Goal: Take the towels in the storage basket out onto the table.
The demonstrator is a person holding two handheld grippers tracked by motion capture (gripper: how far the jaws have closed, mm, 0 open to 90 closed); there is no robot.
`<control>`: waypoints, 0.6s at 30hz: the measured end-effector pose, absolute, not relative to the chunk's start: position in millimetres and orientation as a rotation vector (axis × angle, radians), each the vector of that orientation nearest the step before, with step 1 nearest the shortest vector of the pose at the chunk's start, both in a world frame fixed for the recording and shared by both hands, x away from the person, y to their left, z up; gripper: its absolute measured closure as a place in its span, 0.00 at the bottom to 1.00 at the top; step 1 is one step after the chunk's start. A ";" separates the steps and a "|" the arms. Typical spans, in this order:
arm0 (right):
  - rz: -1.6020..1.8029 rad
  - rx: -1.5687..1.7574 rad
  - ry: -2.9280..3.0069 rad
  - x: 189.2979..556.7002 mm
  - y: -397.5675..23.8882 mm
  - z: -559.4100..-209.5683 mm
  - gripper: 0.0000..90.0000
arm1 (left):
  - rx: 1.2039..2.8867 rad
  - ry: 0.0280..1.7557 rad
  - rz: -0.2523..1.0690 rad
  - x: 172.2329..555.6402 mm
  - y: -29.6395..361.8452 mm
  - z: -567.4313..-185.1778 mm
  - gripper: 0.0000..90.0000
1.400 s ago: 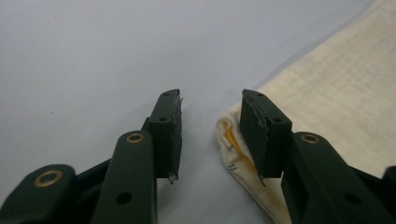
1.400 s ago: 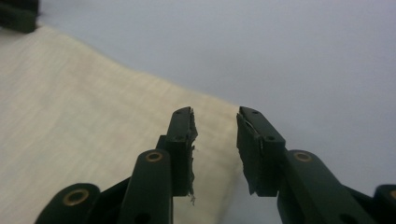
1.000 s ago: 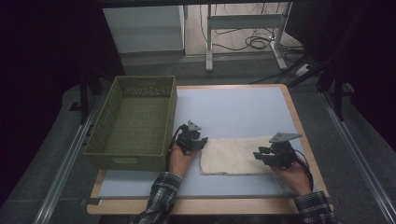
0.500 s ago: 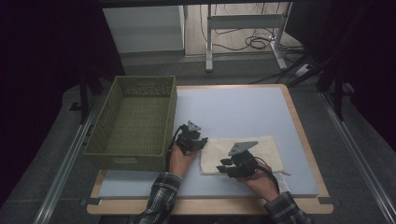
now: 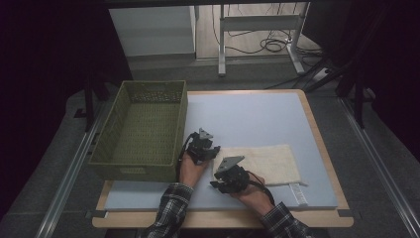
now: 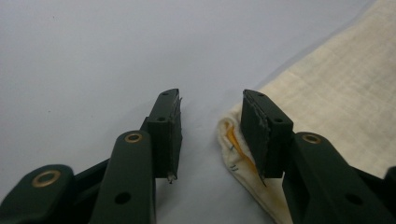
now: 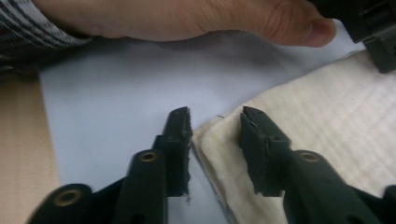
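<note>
Cream towel (image 5: 262, 161) corners between both tongs' jaws.

The room is dark at the sides, with black curtains (image 5: 54, 59). A grey floor (image 5: 396, 148) lies around the bench (image 5: 257, 114). Behind it stand a white cupboard (image 5: 151, 29), metal legs (image 5: 257, 29) and loose cables (image 5: 270, 45).

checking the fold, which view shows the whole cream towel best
The high view: the cream towel lies flat on the blue mat, its whole outline visible beside the green basket. The left gripper view gives only a folded corner beside the left gripper; the right gripper view only a corner and edge between the right gripper's jaws.
</note>
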State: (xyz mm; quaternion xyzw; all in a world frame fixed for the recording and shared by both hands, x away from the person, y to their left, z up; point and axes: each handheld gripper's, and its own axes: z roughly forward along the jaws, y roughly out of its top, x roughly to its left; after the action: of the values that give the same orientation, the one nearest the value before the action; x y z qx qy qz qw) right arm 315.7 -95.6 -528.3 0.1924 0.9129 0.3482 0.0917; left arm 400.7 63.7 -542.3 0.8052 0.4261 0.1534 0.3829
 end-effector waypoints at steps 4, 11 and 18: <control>1.035 0.588 2.702 315.5 -99.1 -528.2 0.92 | 2.048 1.073 0.378 400.4 63.8 -542.3 0.75; 1.091 0.644 2.723 319.1 -105.1 -527.6 0.94 | 2.033 1.081 0.366 397.4 58.8 -541.4 0.97; 1.182 0.680 2.687 319.0 -122.8 -513.4 0.94 | 2.009 1.032 0.362 397.0 52.5 -532.3 0.97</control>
State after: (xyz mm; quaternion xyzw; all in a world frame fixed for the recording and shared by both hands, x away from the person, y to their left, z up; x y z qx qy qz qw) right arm 319.0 -122.8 -513.4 0.2253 0.8899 0.3915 0.0641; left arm 397.0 52.5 -532.3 0.7995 0.4106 0.1440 0.4141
